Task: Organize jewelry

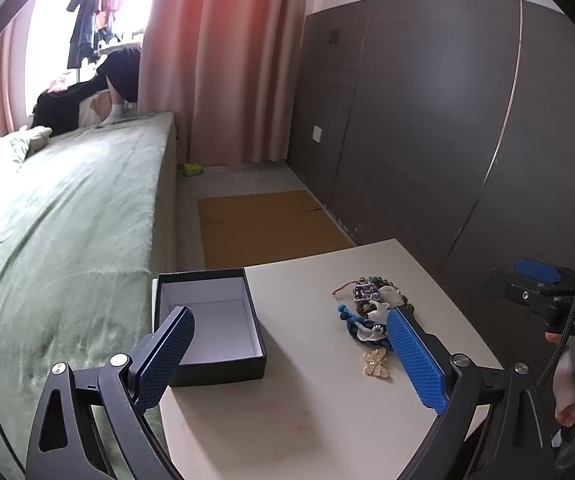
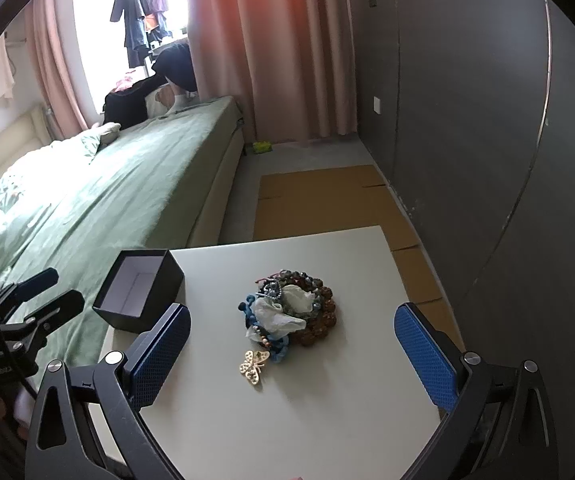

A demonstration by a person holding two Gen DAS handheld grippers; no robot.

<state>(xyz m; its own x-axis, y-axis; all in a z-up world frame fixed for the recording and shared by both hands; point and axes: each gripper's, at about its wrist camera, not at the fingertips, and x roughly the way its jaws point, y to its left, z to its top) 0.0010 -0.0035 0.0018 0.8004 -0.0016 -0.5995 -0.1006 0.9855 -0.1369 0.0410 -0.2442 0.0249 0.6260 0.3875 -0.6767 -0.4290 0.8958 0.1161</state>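
While the jewelry pile (image 2: pixel 291 312) sits mid-table, butterfly brooch (image 2: pixel 254 366) at its 7 o'clock | empty box (image 2: pixel 139 288) waits at 10 o'clock to receive pieces | your right gripper (image 2: pixel 291 356) and left gripper (image 1: pixel 287 356) gape wide, holding nothing.

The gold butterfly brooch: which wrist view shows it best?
The right wrist view: the gold butterfly brooch lies unobstructed, wings and body distinct. In the left wrist view it looks blurrier and sits tight against that gripper's blue finger.
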